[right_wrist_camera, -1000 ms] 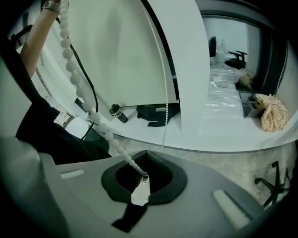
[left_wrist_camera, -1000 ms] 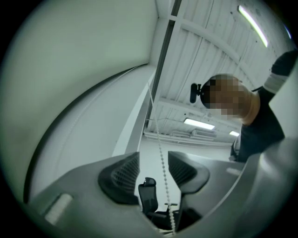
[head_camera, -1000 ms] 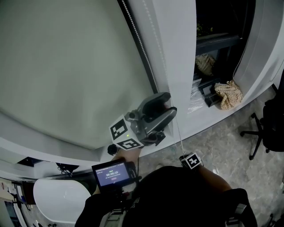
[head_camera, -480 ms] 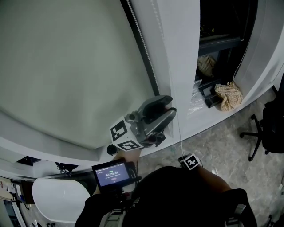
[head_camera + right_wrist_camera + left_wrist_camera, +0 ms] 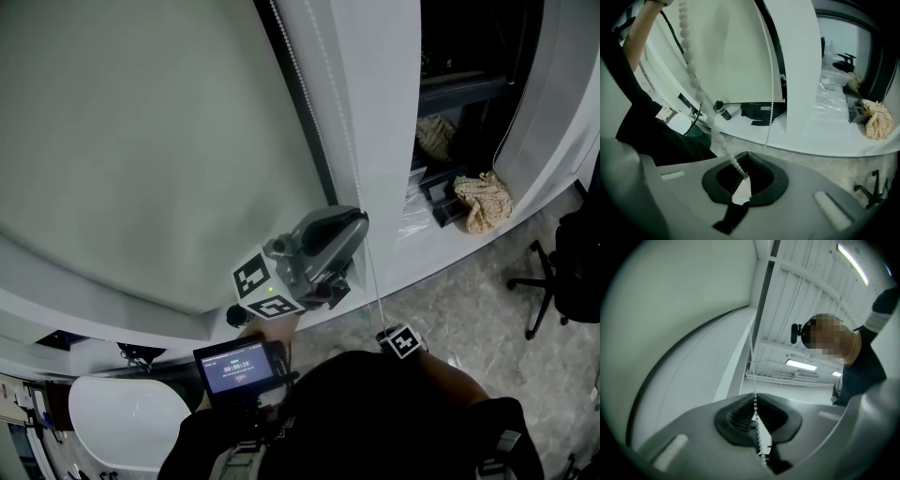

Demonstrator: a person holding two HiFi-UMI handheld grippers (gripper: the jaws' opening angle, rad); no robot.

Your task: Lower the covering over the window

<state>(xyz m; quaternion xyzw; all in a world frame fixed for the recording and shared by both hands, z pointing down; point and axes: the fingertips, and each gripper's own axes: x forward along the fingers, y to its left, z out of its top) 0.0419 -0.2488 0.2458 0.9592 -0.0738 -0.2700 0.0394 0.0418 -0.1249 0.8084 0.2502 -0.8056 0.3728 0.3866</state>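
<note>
White bead chain [image 5: 753, 380] is running vertically. Left claw [image 5: 755, 401], jaws just closing, is pinching it higher up; right claw [image 5: 744, 166] is clamping it below. Downward pull probably coming next.

Crumpled cloth [image 5: 483, 200] on sill [image 5: 427, 255], nr clear plastic [image 5: 413, 208]. Blk office chair [image 5: 562, 267] on floor [image 5: 469, 309], rt side.

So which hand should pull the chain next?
Probably left. The left gripper has just closed its jaws on the bead chain high up, with room to pull down. The right gripper, also shut on it, sits lower.
</note>
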